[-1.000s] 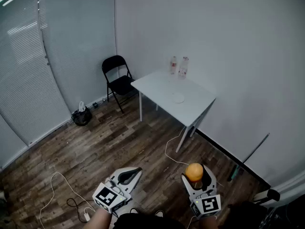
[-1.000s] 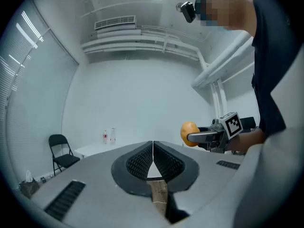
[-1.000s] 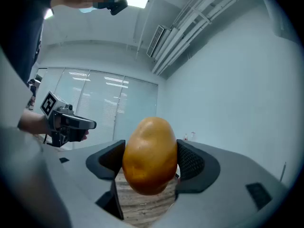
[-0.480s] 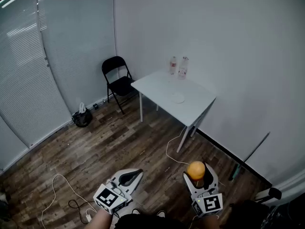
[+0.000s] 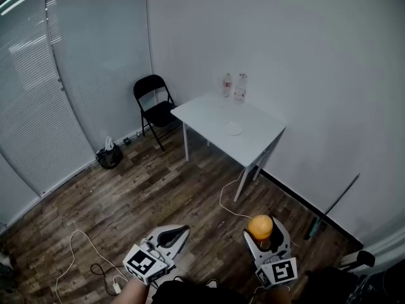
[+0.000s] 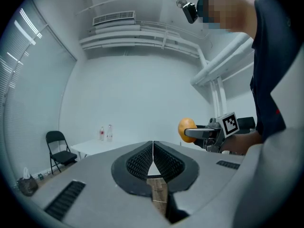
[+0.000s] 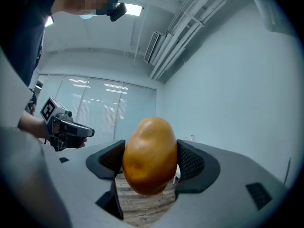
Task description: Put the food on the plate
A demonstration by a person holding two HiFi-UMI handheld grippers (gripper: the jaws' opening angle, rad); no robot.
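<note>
the right claw (image 7: pixel 150 161) is clamped on a potato (image 7: pixel 149 153). in the right gripper view the orange-brown potato is seen standing on end between the two black ridged pads (image 7: pixel 189 161). it is touched by one pad on each side, and the wood floor (image 7: pixel 142 204) is seen under it. the left claw (image 6: pixel 153 150) is closed, and nothing is held in it. this is shown best in the left gripper view, where only a thin line is seen between its pads.

in the head view both claws are seen low at the bottom edge, side by side and apart, held over the floor. the plate (image 5: pixel 235 129) is seen only in that view. it is small and white and is set near the middle of the white table (image 5: pixel 205 114). the potato is well apart from the plate. two bottles (image 5: pixel 240 87) are stood by the table's far corner, at the edge along the wall. a black folding chair (image 5: pixel 154 106) is placed just beside the table's left end. a dark bag (image 5: pixel 109 154) and a white cord (image 5: pixel 74 246) are seen on the floor.

in the left gripper view the right claw and its potato are seen from the side, with the marker cube (image 6: pixel 230 123) behind them. in the right gripper view the left claw is seen at the left, in front of window blinds (image 7: pixel 99 113).
</note>
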